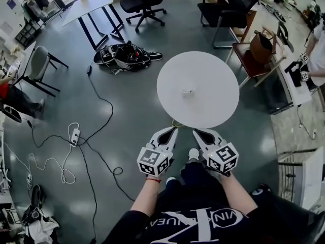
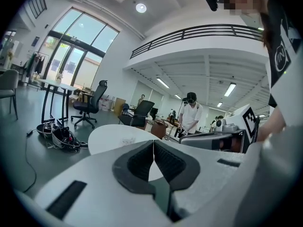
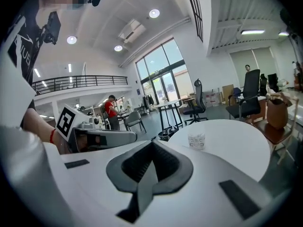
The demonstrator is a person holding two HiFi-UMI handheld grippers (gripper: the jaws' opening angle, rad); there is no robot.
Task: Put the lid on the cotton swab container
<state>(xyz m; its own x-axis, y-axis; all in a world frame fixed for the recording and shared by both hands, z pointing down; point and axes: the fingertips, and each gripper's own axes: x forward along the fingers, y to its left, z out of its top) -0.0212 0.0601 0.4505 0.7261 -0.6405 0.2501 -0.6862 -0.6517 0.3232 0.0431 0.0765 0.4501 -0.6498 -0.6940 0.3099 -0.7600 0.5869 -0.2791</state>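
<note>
A small clear cotton swab container [image 1: 188, 91] stands near the middle of a round white table [image 1: 213, 70]. It also shows in the left gripper view [image 2: 128, 140] and the right gripper view [image 3: 196, 141]. Its lid cannot be told apart from it at this distance. My left gripper [image 1: 172, 129] and right gripper [image 1: 197, 132] are side by side at the table's near edge, well short of the container. The left gripper [image 2: 153, 142] is shut with nothing between its pads. The right gripper [image 3: 152, 143] is shut and empty too.
Black office chairs [image 1: 143, 1] and a long white table [image 1: 94, 1] stand at the back. Helmets and bags [image 1: 124, 56] lie on the floor left of the round table, with cables and a power strip [image 1: 75, 136]. A wooden chair holding a brown bag [image 1: 261, 47] stands to the right.
</note>
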